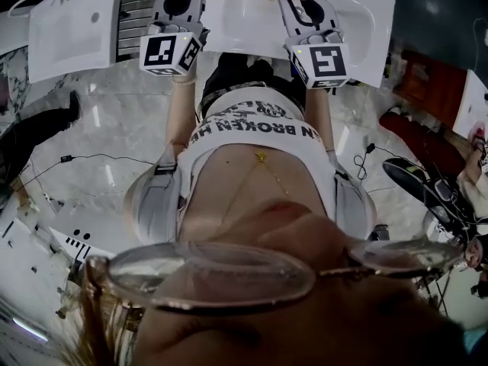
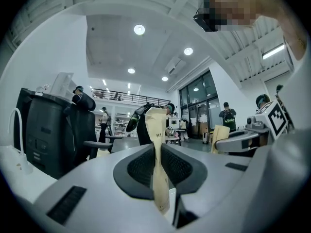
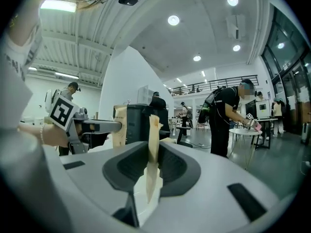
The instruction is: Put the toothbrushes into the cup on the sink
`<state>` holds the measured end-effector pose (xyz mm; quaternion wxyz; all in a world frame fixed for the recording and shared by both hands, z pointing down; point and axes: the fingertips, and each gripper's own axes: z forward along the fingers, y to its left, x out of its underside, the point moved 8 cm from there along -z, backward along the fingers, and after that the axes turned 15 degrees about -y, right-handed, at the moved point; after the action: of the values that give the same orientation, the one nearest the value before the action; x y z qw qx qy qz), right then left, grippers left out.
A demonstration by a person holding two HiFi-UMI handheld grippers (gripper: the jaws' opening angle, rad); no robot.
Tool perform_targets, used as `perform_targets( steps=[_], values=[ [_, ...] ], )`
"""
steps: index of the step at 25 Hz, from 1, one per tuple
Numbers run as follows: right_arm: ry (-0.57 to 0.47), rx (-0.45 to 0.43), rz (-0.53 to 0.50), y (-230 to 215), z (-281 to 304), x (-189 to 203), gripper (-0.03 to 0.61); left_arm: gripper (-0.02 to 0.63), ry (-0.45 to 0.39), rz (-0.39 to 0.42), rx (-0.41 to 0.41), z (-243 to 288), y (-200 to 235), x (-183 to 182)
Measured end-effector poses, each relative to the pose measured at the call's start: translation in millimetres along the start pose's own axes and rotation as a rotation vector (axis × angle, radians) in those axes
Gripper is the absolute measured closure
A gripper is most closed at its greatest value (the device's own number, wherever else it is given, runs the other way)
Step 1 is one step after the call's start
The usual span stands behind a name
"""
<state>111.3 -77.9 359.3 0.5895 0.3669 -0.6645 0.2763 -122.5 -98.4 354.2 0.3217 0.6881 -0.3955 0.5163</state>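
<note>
Over sink (image 1: 364,23): left claw (image 2: 156,152), right claw (image 3: 148,152) each pinch tan packet (image 2: 156,123).

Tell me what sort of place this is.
Probably a large open lab or workshop hall rather than a real bathroom. An upper-level mezzanine railing runs along the back, a black office chair stands nearby, and a white sink basin is set out in the open room.

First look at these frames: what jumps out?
Each gripper is clamped on a thin tan packet that stands upright between its jaws: the left gripper holds the left packet, and the right gripper holds the right packet. In the head view both grippers point toward the white sink at the top edge.
</note>
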Motion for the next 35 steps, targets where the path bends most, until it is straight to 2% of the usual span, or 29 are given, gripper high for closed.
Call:
perform_targets(
  steps=[8, 15, 21, 26, 35],
  values=[
    [0.031, 0.138, 0.007, -23, 22, 8, 0.502, 0.568, 0.031, -0.002, 0.079, 58, 40, 20],
    [0.077, 0.225, -0.003, -30, 47, 19, 0.502, 0.568, 0.026, 0.006, 0.123, 110, 87, 54],
    [0.116, 0.293, -0.022, -38, 57, 21, 0.502, 0.568, 0.047, -0.009, 0.170, 142, 105, 93],
    [0.157, 0.344, -0.025, -37, 53, 28, 0.502, 0.568, 0.081, -0.016, 0.218, 156, 111, 145],
    [0.174, 0.352, -0.014, -35, 47, 31, 0.502, 0.568, 0.208, -0.083, 0.157, 149, 123, 216]
  ],
)
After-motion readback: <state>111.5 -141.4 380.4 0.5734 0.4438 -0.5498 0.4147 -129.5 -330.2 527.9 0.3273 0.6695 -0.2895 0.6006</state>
